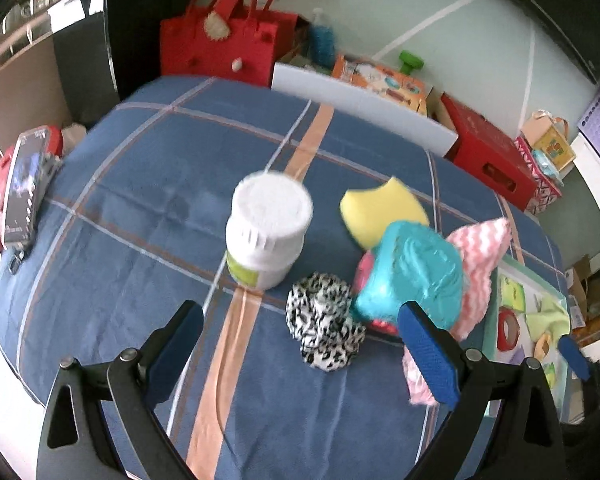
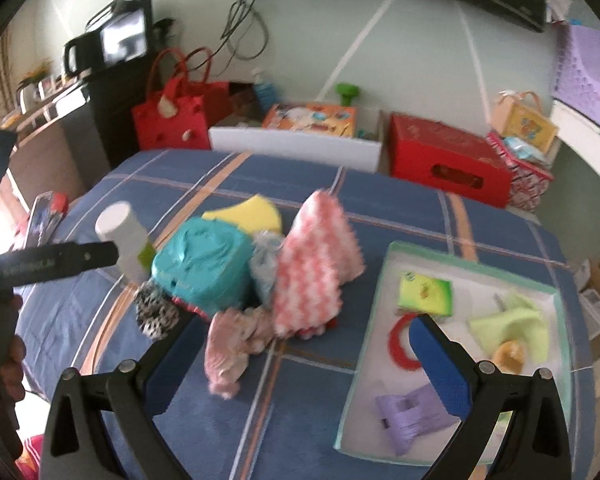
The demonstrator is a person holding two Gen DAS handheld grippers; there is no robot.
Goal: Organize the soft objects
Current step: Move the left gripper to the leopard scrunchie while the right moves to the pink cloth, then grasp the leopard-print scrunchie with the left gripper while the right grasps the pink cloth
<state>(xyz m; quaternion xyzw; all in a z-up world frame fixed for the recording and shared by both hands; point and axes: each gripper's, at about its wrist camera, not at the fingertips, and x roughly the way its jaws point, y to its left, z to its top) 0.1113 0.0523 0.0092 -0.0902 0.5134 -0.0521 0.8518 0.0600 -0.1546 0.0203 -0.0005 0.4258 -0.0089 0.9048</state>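
A pile of soft things lies on the blue plaid bedspread (image 1: 140,208). My left gripper (image 1: 300,352) is open just above the leopard-print scrunchie (image 1: 324,332), which sits between its fingers. Behind it are a teal soft lump (image 1: 416,272), a yellow sponge (image 1: 384,212) and a pink-and-white zigzag cloth (image 1: 480,264). My right gripper (image 2: 306,364) is open too, hovering over a crumpled pale pink cloth (image 2: 232,344). The zigzag cloth (image 2: 316,264), the teal lump (image 2: 204,260) and a small light blue pouch (image 2: 266,264) lie just beyond it.
A white bottle (image 1: 268,228) stands upright left of the pile. A tray (image 2: 472,296) on the right holds a green sponge (image 2: 424,290), a red ring (image 2: 400,344), a light green cloth (image 2: 512,324) and a purple clip (image 2: 412,416). Red bag (image 1: 220,40) and boxes line the far side.
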